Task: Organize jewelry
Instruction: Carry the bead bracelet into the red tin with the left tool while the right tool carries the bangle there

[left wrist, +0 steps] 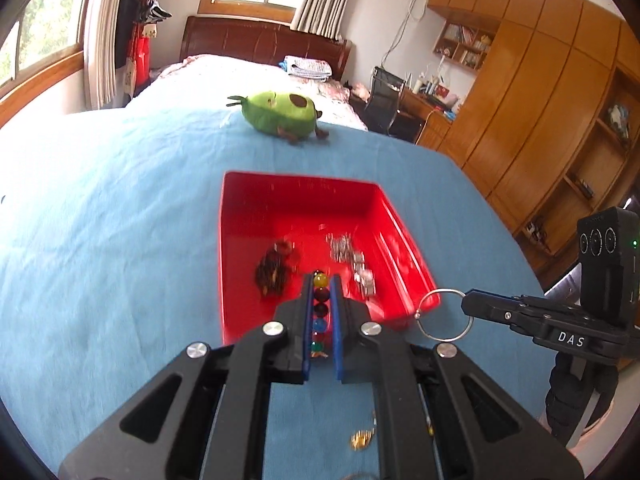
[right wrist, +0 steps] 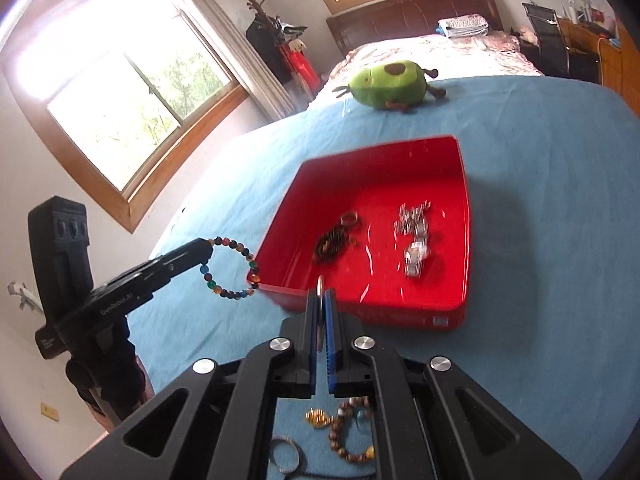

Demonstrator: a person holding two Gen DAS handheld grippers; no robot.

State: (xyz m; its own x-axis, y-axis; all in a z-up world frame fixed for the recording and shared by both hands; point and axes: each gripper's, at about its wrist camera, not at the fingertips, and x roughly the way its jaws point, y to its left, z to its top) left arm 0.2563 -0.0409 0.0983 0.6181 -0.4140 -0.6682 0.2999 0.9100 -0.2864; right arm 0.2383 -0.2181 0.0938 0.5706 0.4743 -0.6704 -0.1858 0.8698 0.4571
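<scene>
My left gripper (left wrist: 321,280) is clamped on a multicoloured bead bracelet (right wrist: 232,268), its beads lined up between my blue pads (left wrist: 307,320); from the right wrist view the loop hangs in the air just beside the near left corner of the red tray (right wrist: 466,240), touching or nearly touching the rim (I cannot tell which). My right gripper (right wrist: 321,296) is closed on a silver ring bangle (left wrist: 444,314), held edge-on between the fingers, over the tray's near edge. Inside the tray lie 2 things: a dark brown bead bracelet (right wrist: 334,240) to the left and a silver chain bracelet (right wrist: 414,240) to the right, apart from each other. The tray sits on a blue bedsheet (right wrist: 540,160), with a green avocado plush (right wrist: 386,86) well beyond it. More jewelry rests on the sheet below my right gripper: a gold piece (right wrist: 318,418), a wooden bead bracelet (right wrist: 348,436) and metal rings (right wrist: 284,454).
</scene>
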